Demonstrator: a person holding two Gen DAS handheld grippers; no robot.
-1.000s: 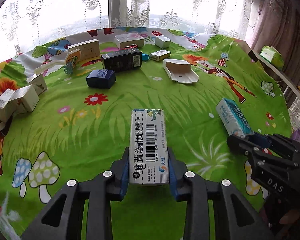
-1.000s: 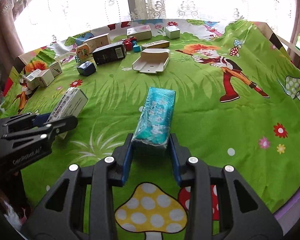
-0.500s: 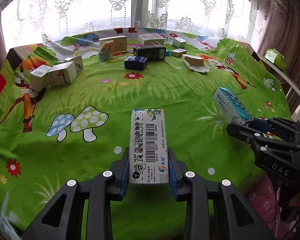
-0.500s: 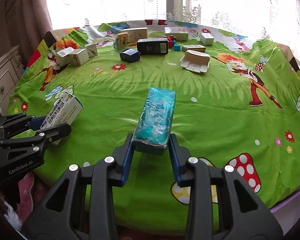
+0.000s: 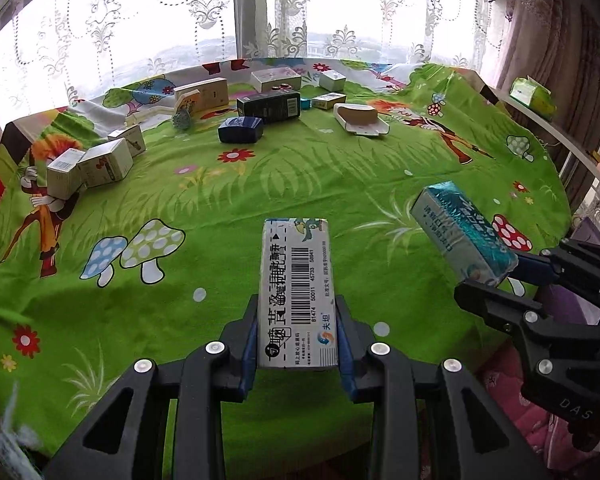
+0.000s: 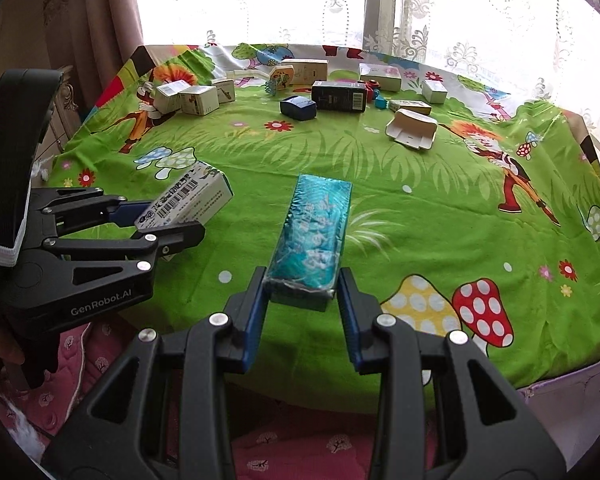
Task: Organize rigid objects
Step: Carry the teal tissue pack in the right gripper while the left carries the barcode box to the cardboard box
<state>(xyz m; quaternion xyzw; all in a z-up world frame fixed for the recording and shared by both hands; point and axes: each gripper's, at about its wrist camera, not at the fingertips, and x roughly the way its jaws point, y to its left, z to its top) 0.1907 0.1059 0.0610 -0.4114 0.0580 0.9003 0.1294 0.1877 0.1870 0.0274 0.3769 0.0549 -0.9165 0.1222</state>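
Observation:
My left gripper (image 5: 298, 340) is shut on a white box with a barcode (image 5: 297, 284) and holds it above the near edge of the table. It also shows in the right wrist view (image 6: 186, 198). My right gripper (image 6: 304, 304) is shut on a teal foil-wrapped box (image 6: 314, 232), also held above the near edge. In the left wrist view the teal box (image 5: 460, 232) and the right gripper (image 5: 496, 280) sit at the right. Both boxes point toward the far side.
The table has a green cartoon cloth (image 5: 300, 168). Several boxes lie along the far side: a black box (image 5: 269, 105), a dark blue box (image 5: 240, 129), an open white box (image 5: 360, 118), white boxes at the left (image 5: 96, 162). A window with lace curtains stands behind.
Both grippers have pulled back from the table's middle toward its near edge and risen, each with its box held. The table now looks farther away.

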